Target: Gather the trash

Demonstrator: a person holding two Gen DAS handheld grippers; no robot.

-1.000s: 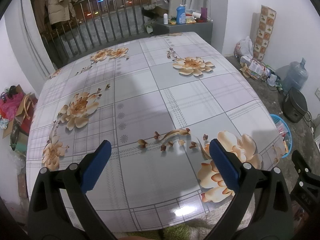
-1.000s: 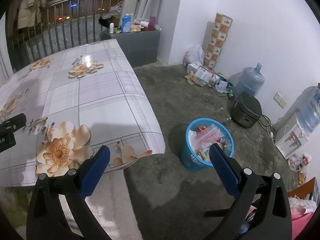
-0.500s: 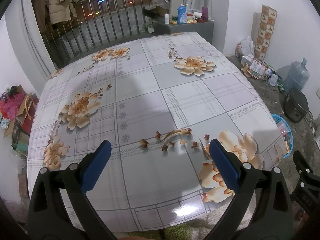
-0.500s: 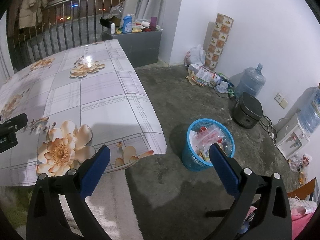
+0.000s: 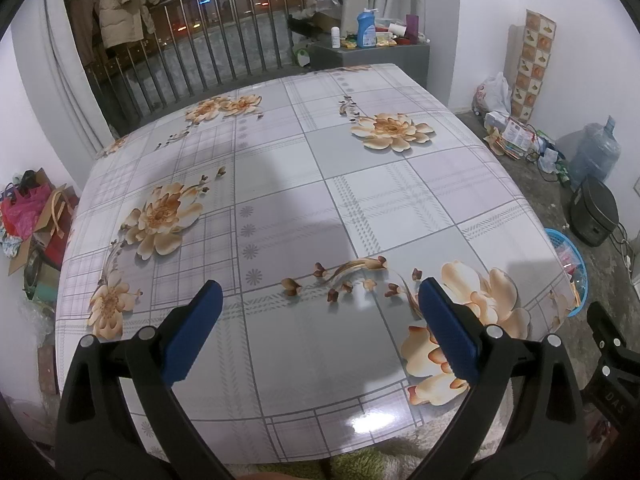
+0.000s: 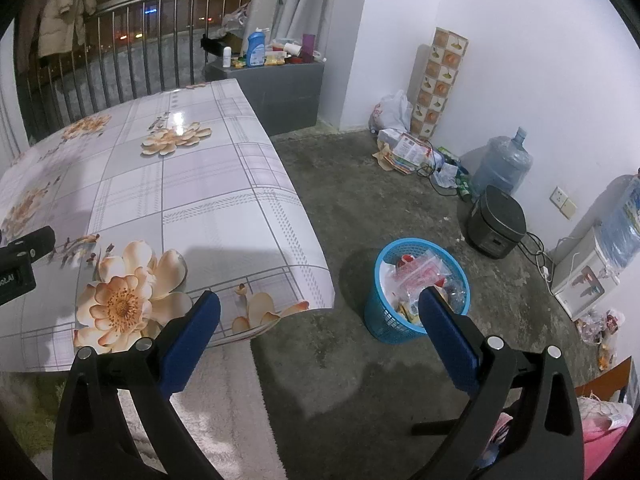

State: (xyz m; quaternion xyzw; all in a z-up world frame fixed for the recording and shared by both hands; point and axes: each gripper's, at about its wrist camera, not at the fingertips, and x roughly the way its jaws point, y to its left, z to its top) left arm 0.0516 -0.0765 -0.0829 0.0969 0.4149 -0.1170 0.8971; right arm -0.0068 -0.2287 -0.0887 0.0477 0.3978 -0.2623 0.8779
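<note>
We hold both grippers wide and empty, the left gripper (image 5: pixel 318 312) over the bare floral table (image 5: pixel 280 200) and the right gripper (image 6: pixel 320 320) nearer the blue trash basket (image 6: pixel 384 320), which stands on the floor ahead-right of its fingers

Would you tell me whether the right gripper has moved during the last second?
Barely: the blue basket sits almost unchanged between the right gripper fingers, drifting very slightly rightward in view.
</note>
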